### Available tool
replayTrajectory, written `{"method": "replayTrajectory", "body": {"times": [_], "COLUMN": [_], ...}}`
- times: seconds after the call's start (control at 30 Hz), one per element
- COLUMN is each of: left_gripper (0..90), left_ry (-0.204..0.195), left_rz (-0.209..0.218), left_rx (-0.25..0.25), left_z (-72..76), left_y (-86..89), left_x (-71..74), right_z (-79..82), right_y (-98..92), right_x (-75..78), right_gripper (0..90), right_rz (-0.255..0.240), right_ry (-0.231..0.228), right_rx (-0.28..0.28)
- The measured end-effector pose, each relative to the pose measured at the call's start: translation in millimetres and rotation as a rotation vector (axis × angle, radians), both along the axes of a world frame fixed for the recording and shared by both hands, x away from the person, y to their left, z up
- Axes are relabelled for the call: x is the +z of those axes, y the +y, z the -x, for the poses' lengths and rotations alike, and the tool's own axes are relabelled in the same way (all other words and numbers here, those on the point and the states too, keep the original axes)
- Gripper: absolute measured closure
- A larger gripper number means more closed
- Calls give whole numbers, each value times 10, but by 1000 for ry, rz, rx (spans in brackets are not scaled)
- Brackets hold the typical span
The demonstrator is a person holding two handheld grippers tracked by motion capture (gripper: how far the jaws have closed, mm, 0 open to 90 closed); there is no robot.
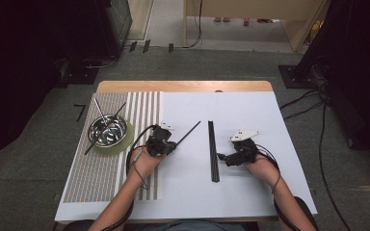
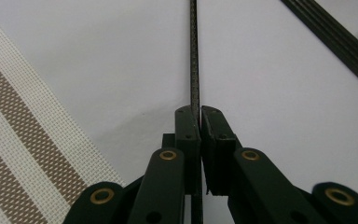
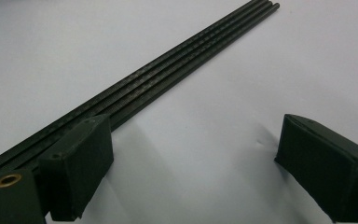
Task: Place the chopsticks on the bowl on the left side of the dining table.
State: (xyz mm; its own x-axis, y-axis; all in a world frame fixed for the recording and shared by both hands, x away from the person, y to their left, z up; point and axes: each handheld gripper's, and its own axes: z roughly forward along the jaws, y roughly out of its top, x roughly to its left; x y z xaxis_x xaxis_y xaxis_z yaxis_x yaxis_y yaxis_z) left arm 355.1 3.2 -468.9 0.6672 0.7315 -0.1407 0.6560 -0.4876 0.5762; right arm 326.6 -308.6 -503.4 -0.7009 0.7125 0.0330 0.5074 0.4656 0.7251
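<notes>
Left gripper [image 2: 199, 114] jaws are clamped on one thin black rod [image 2: 194, 56], pointed away toward the bowl-free middle of the counter [image 1: 250, 192]; right gripper [image 3: 191, 154] jaws stand apart, the rod bundle [image 3: 168, 74] lying lengthwise just beside one jaw, nearer the right hand.

Each claw, left claw [image 1: 173, 143] and right claw [image 1: 221, 157], is black with round gold screws behind its flat pads [image 3: 81, 158], a grey plate on top, and a thin black cable trailing behind.

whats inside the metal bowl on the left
Thin dark sticks stand slanted in the metal bowl, their ends poking out over its rim. The bowl sits on a green coaster. Its shiny bottom is too small to tell whether anything else lies there.
</notes>
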Motion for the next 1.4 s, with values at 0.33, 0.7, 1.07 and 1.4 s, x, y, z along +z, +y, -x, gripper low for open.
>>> {"method": "replayTrajectory", "body": {"times": [0.33, 0.7, 1.07, 1.4], "left_gripper": [872, 874, 874, 874], "left_ry": [-20, -36, -56, -67], "left_rz": [24, 48, 67, 66], "left_rx": [1, 6, 23, 30], "left_z": [-2, -10, -14, -17], "left_y": [68, 136, 233, 316], "left_x": [117, 198, 291, 337], "right_z": [-2, -1, -4, -4], "right_y": [0, 0, -2, -2], "right_x": [-1, -1, -2, -2], "right_gripper": [102, 102, 102, 102], "right_rz": [0, 0, 0, 0], "right_ry": [-2, -2, -6, -6], "right_rx": [1, 0, 3, 4]}}
